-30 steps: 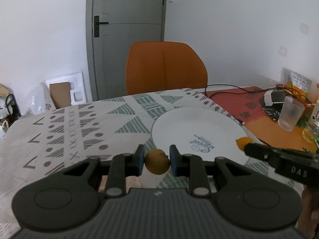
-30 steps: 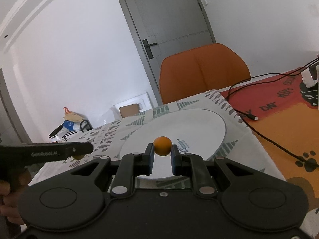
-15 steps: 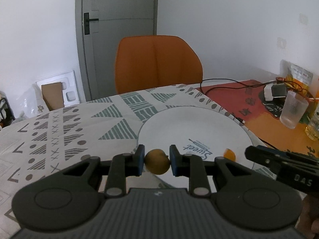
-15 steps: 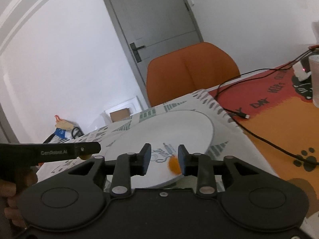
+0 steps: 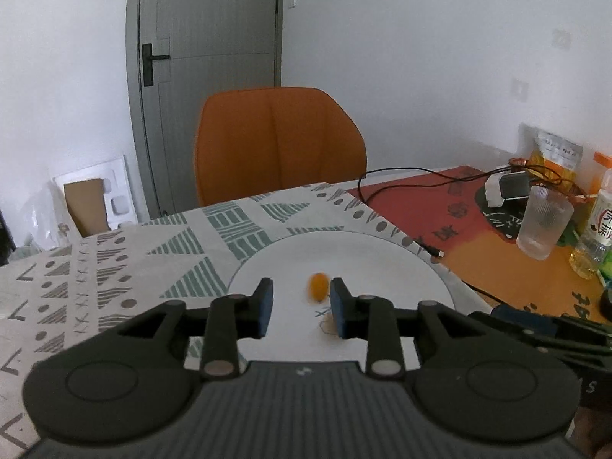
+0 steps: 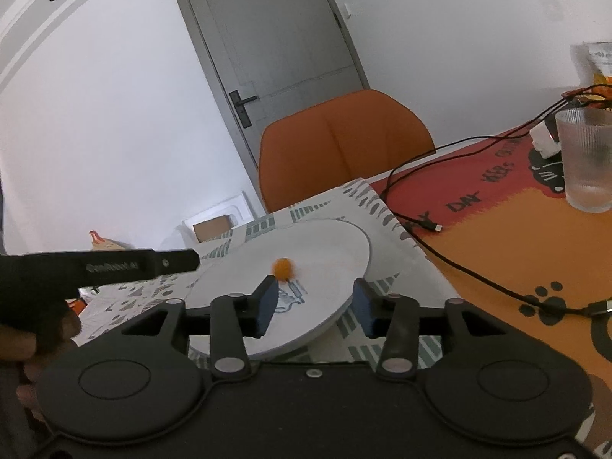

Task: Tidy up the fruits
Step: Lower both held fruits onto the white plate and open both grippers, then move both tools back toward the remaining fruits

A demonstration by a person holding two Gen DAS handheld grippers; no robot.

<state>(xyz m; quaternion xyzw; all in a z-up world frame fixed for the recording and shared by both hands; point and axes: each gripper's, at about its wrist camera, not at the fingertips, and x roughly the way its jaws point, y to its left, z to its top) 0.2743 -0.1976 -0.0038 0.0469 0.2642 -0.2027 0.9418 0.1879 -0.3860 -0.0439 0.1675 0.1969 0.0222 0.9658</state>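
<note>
Spreading across the lower frame, the patterned surface (image 5: 114, 267) is carrying a white plate (image 5: 363, 252) at centre. Both the left gripper (image 5: 301, 308) and the right gripper (image 6: 314, 304) are hovering over it, fingers apart and empty. A small orange fruit (image 5: 318, 286) is lying, blurred, mid-plate; a brownish fruit (image 5: 329, 326) is showing beside the left gripper's right-hand finger.

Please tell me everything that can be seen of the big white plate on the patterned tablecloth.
The big round white plate looks like smooth glazed ceramic, shallow with a low rim, and it lies flat on the grey-green patterned tablecloth. It has a small blue print near its middle. One small orange fruit, blurred, is on it. Both claws are open above its near edge and do not touch it.
</note>
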